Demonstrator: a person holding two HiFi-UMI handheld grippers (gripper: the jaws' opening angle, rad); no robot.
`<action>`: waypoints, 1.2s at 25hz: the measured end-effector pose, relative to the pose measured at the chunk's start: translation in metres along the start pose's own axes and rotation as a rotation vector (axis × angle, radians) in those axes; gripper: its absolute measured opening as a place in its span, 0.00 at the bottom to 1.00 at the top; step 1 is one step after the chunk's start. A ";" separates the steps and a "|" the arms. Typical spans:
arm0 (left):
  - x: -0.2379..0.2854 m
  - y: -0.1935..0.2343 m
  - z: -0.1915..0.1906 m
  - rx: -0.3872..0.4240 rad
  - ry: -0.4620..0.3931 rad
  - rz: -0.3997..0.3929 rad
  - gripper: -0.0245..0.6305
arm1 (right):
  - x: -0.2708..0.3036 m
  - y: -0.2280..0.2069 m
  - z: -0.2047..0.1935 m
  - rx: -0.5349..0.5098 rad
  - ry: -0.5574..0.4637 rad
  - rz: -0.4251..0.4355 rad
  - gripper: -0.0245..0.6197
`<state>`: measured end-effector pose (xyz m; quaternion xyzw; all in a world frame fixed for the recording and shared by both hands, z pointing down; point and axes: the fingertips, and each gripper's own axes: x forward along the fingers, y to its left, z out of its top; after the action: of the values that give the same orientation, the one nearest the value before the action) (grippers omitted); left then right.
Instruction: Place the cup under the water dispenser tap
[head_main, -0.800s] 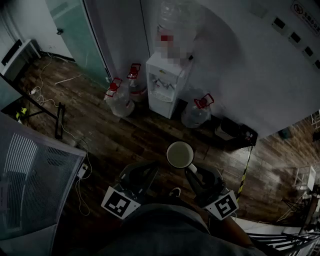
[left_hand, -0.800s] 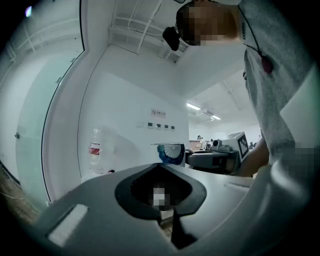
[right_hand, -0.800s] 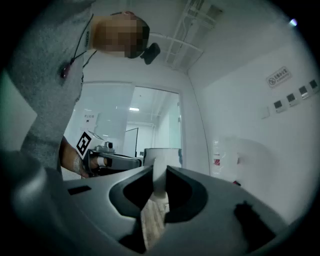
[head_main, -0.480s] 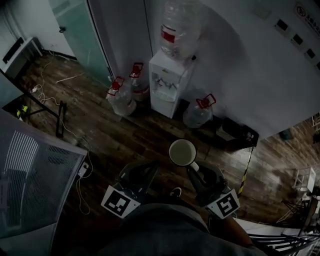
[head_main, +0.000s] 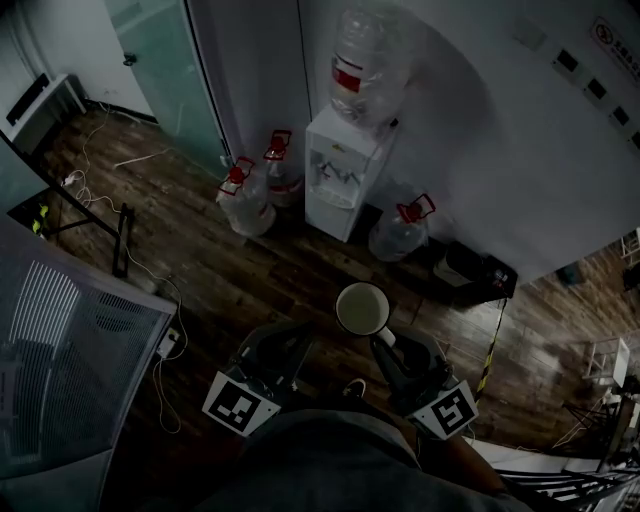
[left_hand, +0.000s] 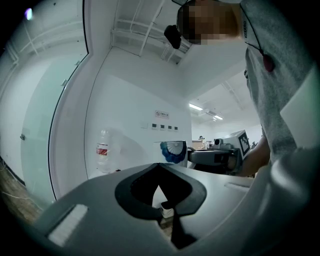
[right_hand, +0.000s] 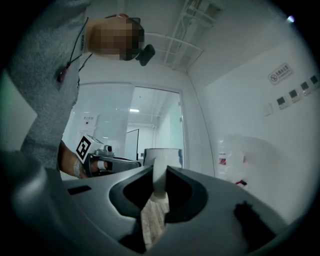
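A white cup (head_main: 362, 308) with a blue pattern hangs upright in the air, level with my grippers. My right gripper (head_main: 383, 341) is shut on its handle; in the right gripper view the handle stands between the jaws at my right gripper (right_hand: 160, 175), with the cup (right_hand: 162, 154) just beyond. My left gripper (head_main: 297, 340) is beside it, shut and empty; from my left gripper (left_hand: 159, 169) the cup (left_hand: 173, 151) shows to the right. The white water dispenser (head_main: 343, 172), with a large bottle (head_main: 362, 62) on top, stands against the wall some way ahead of the cup.
Water jugs stand on the wooden floor either side of the dispenser: two red-capped jugs (head_main: 250, 200) left, one jug (head_main: 398, 235) right. A glass door (head_main: 160, 70) is at left, a black box (head_main: 470, 268) right, cables (head_main: 100, 205) and a grey panel (head_main: 60, 350) at left.
The dispenser has shifted a little to the right in the head view. The cup stays in the right gripper's grip, and both grippers keep their places in the frame.
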<state>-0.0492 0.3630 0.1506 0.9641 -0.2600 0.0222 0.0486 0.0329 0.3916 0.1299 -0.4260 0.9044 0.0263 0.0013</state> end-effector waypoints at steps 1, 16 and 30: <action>-0.003 0.003 0.000 -0.004 0.001 -0.002 0.05 | 0.003 0.003 0.000 -0.001 0.001 -0.002 0.13; -0.038 0.059 -0.003 -0.011 -0.006 -0.059 0.05 | 0.060 0.033 -0.002 -0.012 -0.013 -0.086 0.13; 0.040 0.121 -0.001 -0.011 -0.021 -0.017 0.05 | 0.103 -0.056 -0.013 -0.007 -0.042 -0.039 0.13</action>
<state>-0.0757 0.2393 0.1645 0.9661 -0.2526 0.0104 0.0513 0.0104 0.2762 0.1382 -0.4429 0.8955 0.0383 0.0194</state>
